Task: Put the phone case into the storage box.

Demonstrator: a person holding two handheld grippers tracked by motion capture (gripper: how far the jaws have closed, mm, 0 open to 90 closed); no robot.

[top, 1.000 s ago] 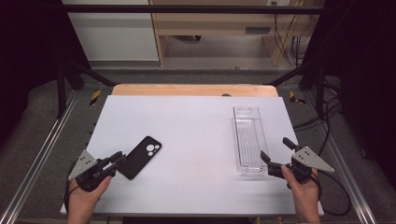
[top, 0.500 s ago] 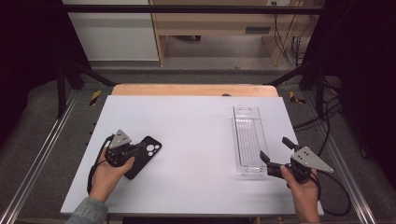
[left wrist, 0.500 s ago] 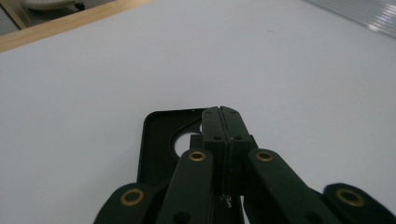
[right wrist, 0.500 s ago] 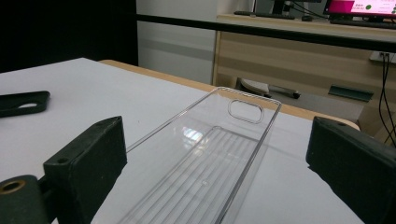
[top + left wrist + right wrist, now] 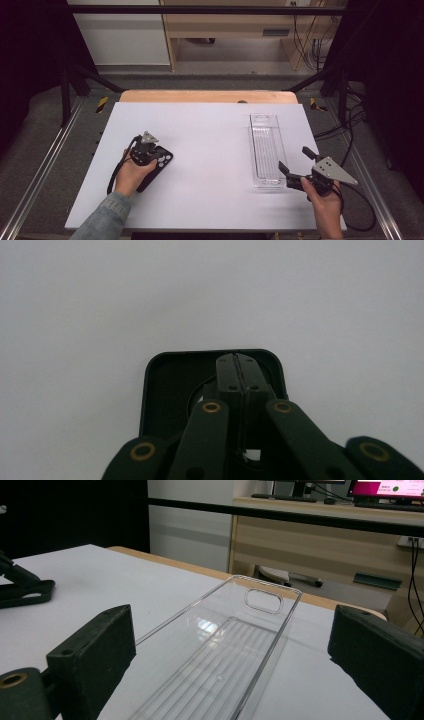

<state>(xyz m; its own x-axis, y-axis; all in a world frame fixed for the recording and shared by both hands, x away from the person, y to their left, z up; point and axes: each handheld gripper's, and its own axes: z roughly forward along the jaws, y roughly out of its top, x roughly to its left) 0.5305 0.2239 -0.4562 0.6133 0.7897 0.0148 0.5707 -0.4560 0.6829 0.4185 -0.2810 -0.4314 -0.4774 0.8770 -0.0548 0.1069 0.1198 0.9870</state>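
**Left gripper pressing down on the phone case**

The clear tray (image 5: 266, 150) is lying on the right of the white table (image 5: 210, 130) with nothing inside. The right gripper (image 5: 295, 167) is waiting wide open at its near end, holding nothing. The left gripper (image 5: 239, 371), beside the black phone case (image 5: 165, 390) a second ago, is now standing over it, jaws pressed together, tips on the case.
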